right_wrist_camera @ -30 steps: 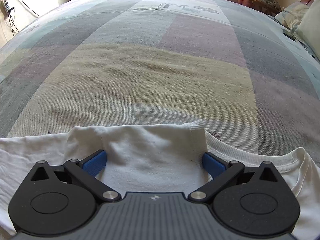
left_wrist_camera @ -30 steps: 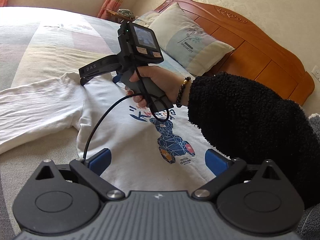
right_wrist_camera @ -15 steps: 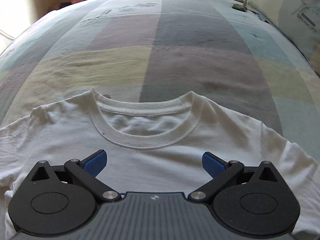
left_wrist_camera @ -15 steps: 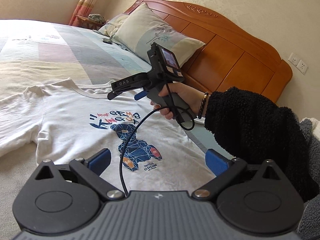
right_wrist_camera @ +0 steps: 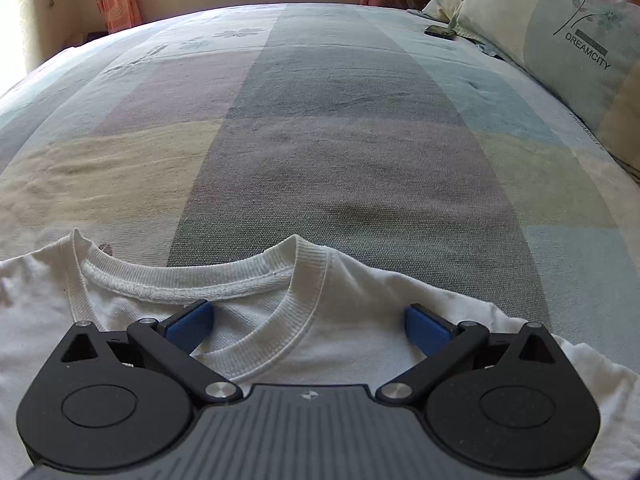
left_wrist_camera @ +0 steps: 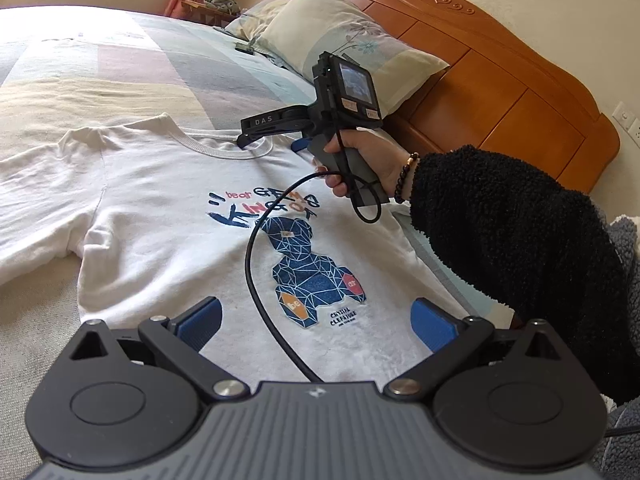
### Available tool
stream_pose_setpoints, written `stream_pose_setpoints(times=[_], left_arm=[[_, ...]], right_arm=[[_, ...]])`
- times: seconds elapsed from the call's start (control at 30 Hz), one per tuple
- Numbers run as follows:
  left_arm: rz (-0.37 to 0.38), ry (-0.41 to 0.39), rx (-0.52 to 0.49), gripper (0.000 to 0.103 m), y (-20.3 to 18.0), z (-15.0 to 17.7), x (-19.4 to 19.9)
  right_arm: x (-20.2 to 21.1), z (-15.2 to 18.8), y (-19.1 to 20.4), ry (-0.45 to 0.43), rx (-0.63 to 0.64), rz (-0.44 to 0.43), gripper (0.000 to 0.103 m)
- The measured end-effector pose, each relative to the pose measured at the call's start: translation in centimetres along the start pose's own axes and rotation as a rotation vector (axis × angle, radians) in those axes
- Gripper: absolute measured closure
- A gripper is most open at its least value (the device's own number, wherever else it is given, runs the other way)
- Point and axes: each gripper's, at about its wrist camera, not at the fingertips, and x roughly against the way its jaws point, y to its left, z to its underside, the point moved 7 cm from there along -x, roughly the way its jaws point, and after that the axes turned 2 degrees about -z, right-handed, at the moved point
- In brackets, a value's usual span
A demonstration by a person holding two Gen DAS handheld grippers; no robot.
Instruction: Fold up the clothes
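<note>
Left gripper (left_wrist_camera: 316,322): blue-padded fingers spread wide, gripping nothing, low centre of frame over hem area of white cotton T-shirt with blue geometric bear print (left_wrist_camera: 168,216). Right gripper (right_wrist_camera: 308,326): fingers likewise wide, empty, straddling ribbed neckband (right_wrist_camera: 304,280); we see it hand-held in left view, centre. T-shirt: flat, print up, on pastel patchwork bedspread (right_wrist_camera: 320,120). Floral pillow (left_wrist_camera: 340,36): upper centre.

Bedspread (right_wrist_camera: 320,128) open beyond collar (right_wrist_camera: 224,284), pillows (right_wrist_camera: 560,40) right
</note>
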Motion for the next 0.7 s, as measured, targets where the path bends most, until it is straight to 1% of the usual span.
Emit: stream_pose_setpoints(times=[0.13,0.27,0.37,0.43,0.57,0.7], left_arm=[[0.006,-0.058,0.011,0.003,0.1,-0.6,1.2],[0.022,-0.128,0.022,0.002,0.4,-1.1,3.1],[0.031,-0.147,0.043,0.001,0.6,-1.2,3.3],[0.035,-0.131,0.043,0.001,0.4,-1.0,2.7],[-0.002,-0.061,0.008,0.001,-0.5,0.1,0.5],[-0.014,0.008,-0.021,0.001,-1.2,1.8,-1.4]], right_arm=[[1.6,0.1,0.4,0.003,0.049,-0.019,0.000],[6.0,1.4,-0.2,-0.012,0.078,-0.047,0.000],[9.8,3.5,-0.8,0.003,0.100,-0.072,0.000],[12.2,5.8,-0.8,0.021,0.107,-0.104,0.000],[16.1,11.9,-0.2,0.056,0.093,-0.204,0.000],[17.9,17.0,-0.6,0.073,0.046,-0.283,0.000]])
